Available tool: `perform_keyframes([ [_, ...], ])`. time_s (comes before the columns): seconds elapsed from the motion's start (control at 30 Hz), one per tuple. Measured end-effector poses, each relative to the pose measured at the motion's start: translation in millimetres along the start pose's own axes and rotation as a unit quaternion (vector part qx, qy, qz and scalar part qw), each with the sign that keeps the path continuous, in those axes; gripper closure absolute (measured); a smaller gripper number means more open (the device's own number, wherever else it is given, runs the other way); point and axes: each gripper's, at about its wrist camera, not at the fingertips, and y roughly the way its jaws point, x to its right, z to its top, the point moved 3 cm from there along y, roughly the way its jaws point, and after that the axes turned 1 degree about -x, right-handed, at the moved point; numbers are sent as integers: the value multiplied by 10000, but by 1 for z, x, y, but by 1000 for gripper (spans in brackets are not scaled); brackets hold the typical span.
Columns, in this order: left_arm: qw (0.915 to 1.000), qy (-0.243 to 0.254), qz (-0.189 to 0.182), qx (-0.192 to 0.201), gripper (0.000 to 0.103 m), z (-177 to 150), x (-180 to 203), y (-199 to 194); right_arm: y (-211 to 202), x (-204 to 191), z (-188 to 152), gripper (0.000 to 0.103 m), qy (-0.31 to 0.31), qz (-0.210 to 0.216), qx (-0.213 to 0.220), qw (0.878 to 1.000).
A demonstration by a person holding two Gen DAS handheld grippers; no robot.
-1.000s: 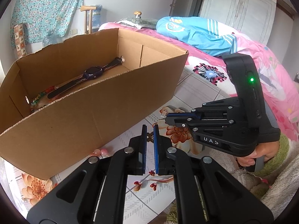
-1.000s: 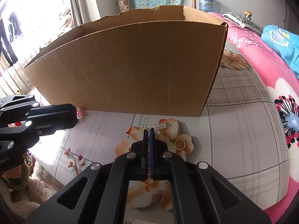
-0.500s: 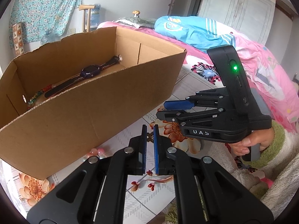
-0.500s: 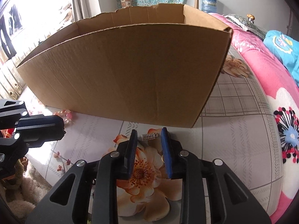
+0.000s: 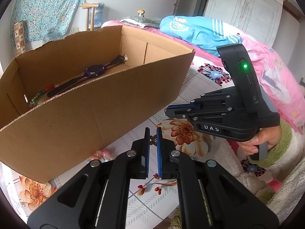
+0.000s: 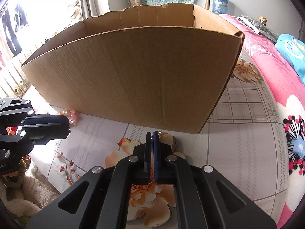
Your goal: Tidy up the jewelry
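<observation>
The right tool [image 6: 152,134] has just closed, apparently pinching the small silver clip [image 6: 159,133] — beside the cardboard box's [image 6: 133,72] wall. Left tool [image 5: 152,131] pressed together, empty; watch [image 5: 91,73] in box.

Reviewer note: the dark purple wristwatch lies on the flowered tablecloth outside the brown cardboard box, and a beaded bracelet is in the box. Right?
Not quite. The left wrist view shows the dark purple wristwatch lying inside the brown cardboard box, on its floor, not on the flowered tablecloth. The beaded bracelet is in the box, as you noted.
</observation>
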Motion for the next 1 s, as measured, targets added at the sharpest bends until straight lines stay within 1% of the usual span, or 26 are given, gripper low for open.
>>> perform_keyframes([
  [0.33,10000,-14,27,26,97,0,-1,-1,-8,-3,-5,101,24,112,56,9999],
  [0.43,10000,-15,11,28,97,0,0,-1,-12,0,-4,101,165,-1,90,9998],
  [0.5,10000,-17,-2,35,97,0,0,-1,-12,3,-2,96,344,-26,130,9993],
  [0.57,10000,-32,-19,37,97,0,0,0,-9,5,1,85,501,-49,151,9986],
  [0.6,10000,-38,-26,36,97,-1,-1,0,-6,3,2,85,547,-72,157,9984],
  [0.73,10000,-64,-23,48,97,0,-3,-1,7,-1,6,85,688,-317,93,9971],
  [0.8,10000,-78,-15,50,97,0,-4,-1,9,-5,5,85,597,-524,105,9968],
  [0.83,9999,-88,-21,50,97,0,-5,-1,9,-8,5,87,553,-611,107,9965],
  [0.87,9999,-95,-26,50,97,0,-5,-1,9,-9,5,96,559,-621,101,9964],
  [0.9,9999,-93,-24,49,97,0,-5,-1,10,-10,5,98,593,-561,74,9966],
  [1.0,9999,-98,-23,53,97,0,-5,0,8,-7,4,98,764,-469,81,9959],
])
